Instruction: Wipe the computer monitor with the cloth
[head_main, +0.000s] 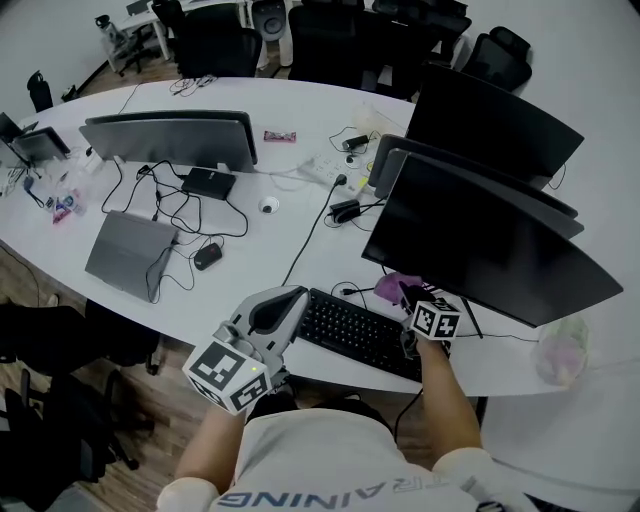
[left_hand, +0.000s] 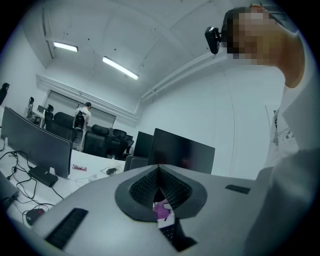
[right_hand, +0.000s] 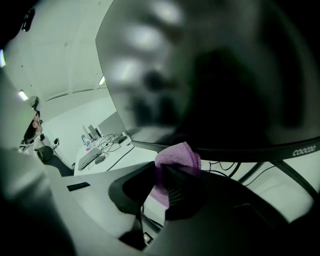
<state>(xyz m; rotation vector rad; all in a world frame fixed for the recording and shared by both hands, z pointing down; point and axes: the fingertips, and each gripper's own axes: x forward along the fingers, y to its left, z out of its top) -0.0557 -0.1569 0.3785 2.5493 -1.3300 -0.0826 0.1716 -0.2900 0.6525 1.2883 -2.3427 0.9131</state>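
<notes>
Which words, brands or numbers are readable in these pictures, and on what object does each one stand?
"coocoo", last letters uncertain: lower bezel of the monitor, in the right gripper view.
"AINING", upside down and cut off at one end: the person's shirt.
Print on the pink packet: too small to read.

The head view looks steeply down from above the near edge of the counter (head_main: 300, 105). The left gripper view looks low across it, tilted upward; the right gripper view sits close under the monitor (head_main: 480, 240). All three share that monitor and the cloth (head_main: 392, 288).
</notes>
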